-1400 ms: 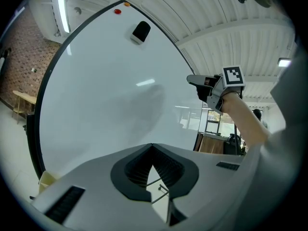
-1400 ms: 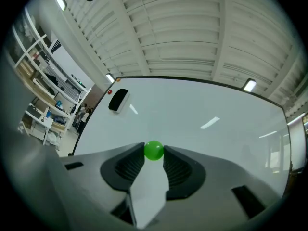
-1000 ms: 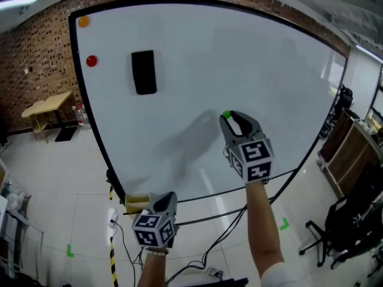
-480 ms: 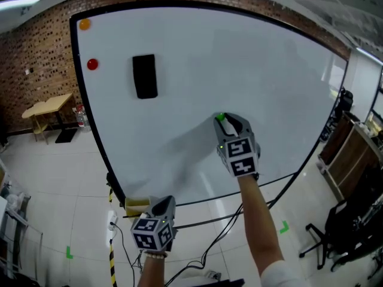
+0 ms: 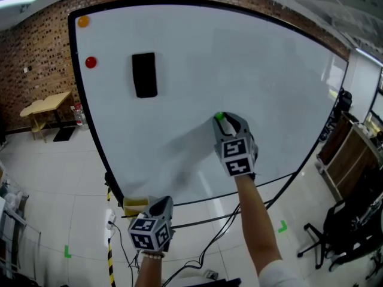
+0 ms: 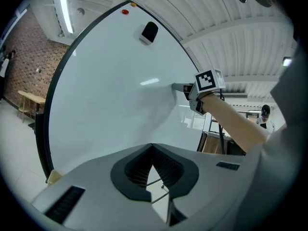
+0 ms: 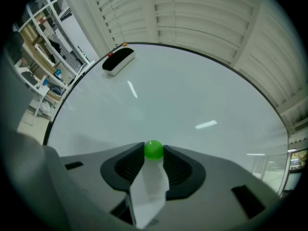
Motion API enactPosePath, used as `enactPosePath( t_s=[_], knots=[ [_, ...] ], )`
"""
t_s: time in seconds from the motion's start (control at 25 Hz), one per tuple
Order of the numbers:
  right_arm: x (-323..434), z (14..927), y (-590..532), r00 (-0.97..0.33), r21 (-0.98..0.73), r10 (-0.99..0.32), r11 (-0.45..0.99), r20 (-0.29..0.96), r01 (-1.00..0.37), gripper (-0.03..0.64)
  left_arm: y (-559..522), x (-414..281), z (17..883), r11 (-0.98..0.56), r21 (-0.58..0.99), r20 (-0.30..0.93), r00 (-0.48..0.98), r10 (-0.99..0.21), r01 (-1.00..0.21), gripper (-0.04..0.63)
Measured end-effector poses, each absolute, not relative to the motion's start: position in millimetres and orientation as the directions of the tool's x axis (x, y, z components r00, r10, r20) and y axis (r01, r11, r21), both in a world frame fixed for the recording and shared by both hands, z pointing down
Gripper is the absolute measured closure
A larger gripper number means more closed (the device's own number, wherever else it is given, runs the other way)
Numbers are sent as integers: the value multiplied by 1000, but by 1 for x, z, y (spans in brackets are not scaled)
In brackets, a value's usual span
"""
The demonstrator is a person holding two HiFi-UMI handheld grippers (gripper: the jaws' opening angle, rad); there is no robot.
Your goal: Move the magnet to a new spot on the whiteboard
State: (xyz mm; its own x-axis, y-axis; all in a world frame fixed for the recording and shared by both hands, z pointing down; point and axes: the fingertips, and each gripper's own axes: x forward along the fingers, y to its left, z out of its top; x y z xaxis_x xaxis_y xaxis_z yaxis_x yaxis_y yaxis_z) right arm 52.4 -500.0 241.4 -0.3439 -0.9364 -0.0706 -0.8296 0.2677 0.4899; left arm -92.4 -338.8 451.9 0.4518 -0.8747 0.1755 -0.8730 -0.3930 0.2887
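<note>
Right gripper view shows the right gripper (image 7: 154,154) clamped on the small green magnet (image 7: 154,149), which is pinched between the two jaw tips. The whiteboard (image 7: 192,95) fills the view just beyond it. In the head view this magnet sits at the lower middle of the board, at or very near the surface; whether it touches cannot be told. The left gripper (image 6: 152,148) hangs low by the board's bottom edge, its jaw tips together with nothing between them. Well away at the upper left of the board are a black eraser (image 5: 145,75), a red magnet (image 5: 90,62) and an orange magnet (image 5: 83,21). The step in hand looks like the placing of the carried magnet on bare board. The next move probably calls for pressing it flat until it holds. The jaws should then part, and the gripper should draw straight back so the magnet is not dragged along.
</note>
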Motion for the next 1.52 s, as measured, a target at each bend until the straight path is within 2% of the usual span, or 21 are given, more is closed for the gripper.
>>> enactPosePath(
  t_s=[0.2,0.32,0.48,0.6,0.72,0.76,1.28,1.52],
  knots=[
    [51,242,-502,-340,499,-938,266,-62,-825,454,-343,-93,456,-404,295,182,466,-866,-866,597],
    [54,236,-492,-358,455,-930,284,-83,-844,431,-345,-96,456,-412,295,183,474,-861,-862,597],
    [72,241,-465,-364,363,-928,311,-84,-878,434,-345,-97,460,-418,302,187,483,-856,-857,597],
    [87,260,-441,-394,236,-916,368,-76,-900,489,-343,-101,459,-425,300,186,489,-852,-854,597],
    [99,288,-420,-406,119,-911,396,-71,-910,595,-342,-106,459,-431,306,182,497,-848,-849,597],
    [101,300,-414,-405,96,-912,398,-60,-912,612,-341,-107,460,-435,309,182,501,-846,-846,597],
    [62,496,-315,-398,-212,-887,353,233,-911,612,-308,-92,504,-542,318,238,619,-748,-778,598],
    [59,528,-273,-410,-233,-859,350,305,-907,612,-278,-74,523,-536,331,282,623,-729,-777,597]
  ],
)
